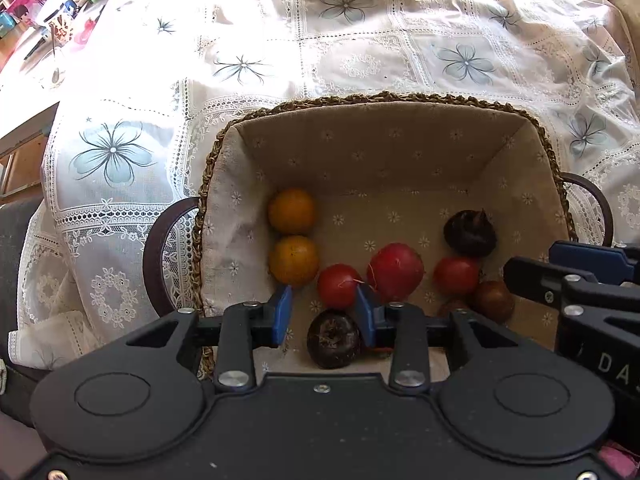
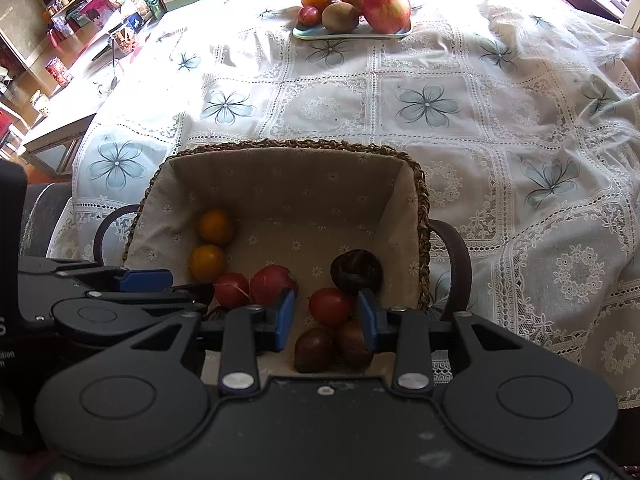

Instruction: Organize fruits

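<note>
A woven basket (image 1: 256,116) (image 2: 288,145) with a cloth lining holds two oranges (image 1: 292,211) (image 2: 215,226), three red fruits (image 1: 395,271) (image 2: 330,306) and several dark brown ones (image 1: 470,233) (image 2: 356,266). My left gripper (image 1: 325,314) hangs open over the basket's near side, with a small red fruit (image 1: 339,285) and a dark fruit (image 1: 333,340) showing between its blue pads. My right gripper (image 2: 327,320) is open too, above a red fruit and two brown fruits (image 2: 315,350). Neither holds anything. A plate (image 2: 352,33) of fruit with a big apple (image 2: 386,9) stands at the table's far side.
The table carries a white lace cloth (image 2: 440,100) with blue flowers. The basket has dark loop handles (image 1: 160,256) (image 2: 456,256) on both sides. Shelves and a cluttered counter (image 2: 60,40) lie to the far left. The right gripper's body (image 1: 580,292) shows at the left view's right edge.
</note>
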